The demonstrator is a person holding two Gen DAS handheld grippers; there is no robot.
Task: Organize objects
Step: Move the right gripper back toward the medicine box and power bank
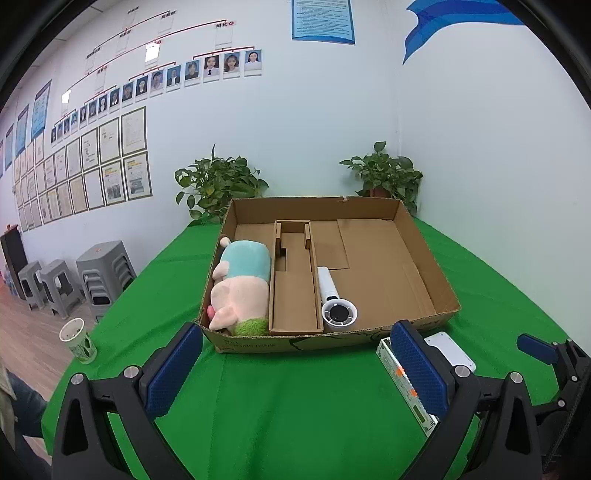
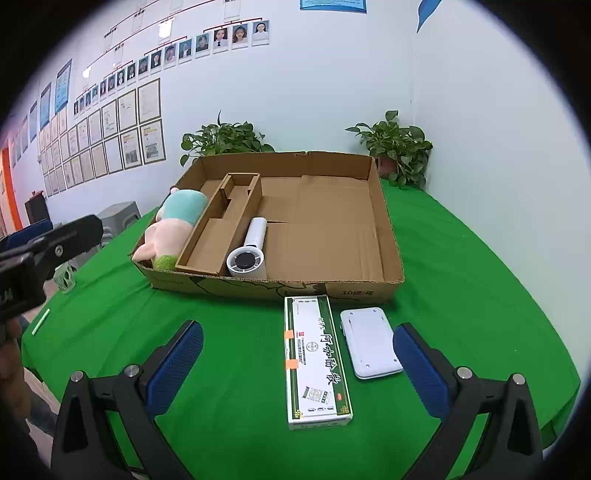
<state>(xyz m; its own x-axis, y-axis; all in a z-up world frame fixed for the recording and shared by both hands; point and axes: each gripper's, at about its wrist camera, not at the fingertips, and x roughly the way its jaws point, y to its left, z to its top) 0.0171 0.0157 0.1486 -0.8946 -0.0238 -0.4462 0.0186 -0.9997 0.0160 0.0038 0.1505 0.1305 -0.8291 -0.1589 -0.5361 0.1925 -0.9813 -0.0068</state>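
A pale wall (image 1: 295, 129) stands behind the table, hung with rows of framed documents (image 1: 85, 177), a chart of small portrait photos (image 1: 207, 70) joined by red lines, and blue posters (image 1: 322, 20); the adjoining wall on the right bears a blue painted shape (image 1: 443, 22). Two leafy potted plants (image 1: 218, 184) (image 1: 386, 173) stand at the far edge of the table, which is covered with a green cloth (image 1: 295, 406). To the left, stacked grey plastic stools (image 1: 103, 273) stand by the wall on a wood-patterned floor (image 1: 33, 332), with a dark cabinet (image 1: 13, 258) beyond them, and the room is evenly lit.
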